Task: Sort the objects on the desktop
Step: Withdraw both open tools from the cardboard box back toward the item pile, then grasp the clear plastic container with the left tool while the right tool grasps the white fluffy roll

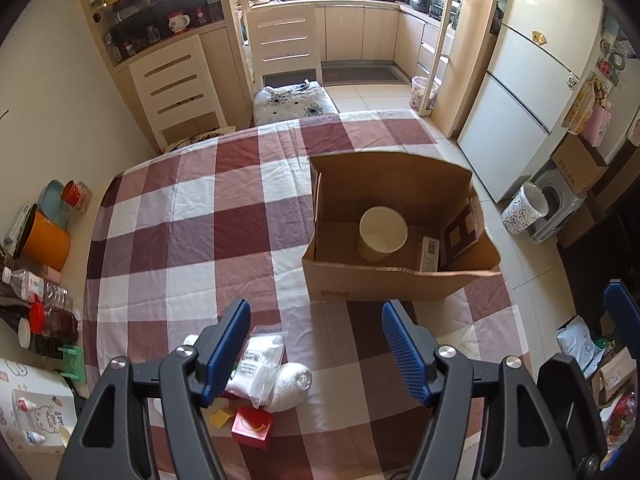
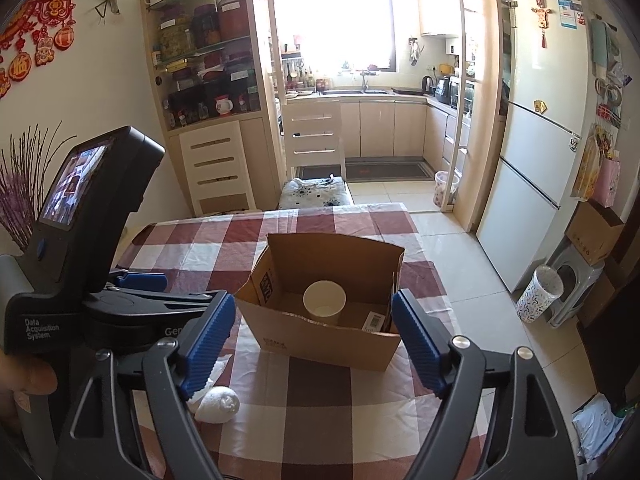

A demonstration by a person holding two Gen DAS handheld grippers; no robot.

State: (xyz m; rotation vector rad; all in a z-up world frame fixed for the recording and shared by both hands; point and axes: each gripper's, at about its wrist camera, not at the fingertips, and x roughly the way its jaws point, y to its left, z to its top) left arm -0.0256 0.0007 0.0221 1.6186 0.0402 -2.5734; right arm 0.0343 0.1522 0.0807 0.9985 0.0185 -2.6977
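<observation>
Both grippers hang over the checked tablecloth (image 1: 180,216) with jaws spread apart and nothing between them: the left gripper (image 1: 316,320) above a clear packet (image 1: 258,364), a rolled white towel (image 1: 290,386) and a small red box (image 1: 253,427). The right gripper (image 2: 314,316) points at the open cardboard box (image 2: 320,344), which holds a white paper cup (image 2: 324,300) and a small labelled carton (image 2: 374,322).

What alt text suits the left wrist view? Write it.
Open left tool hovers over a plastic-bagged white cloth, rolled white towel and small red box on a checked tablecloth. Beyond, an open brown cardboard box holds a white paper cup.
</observation>
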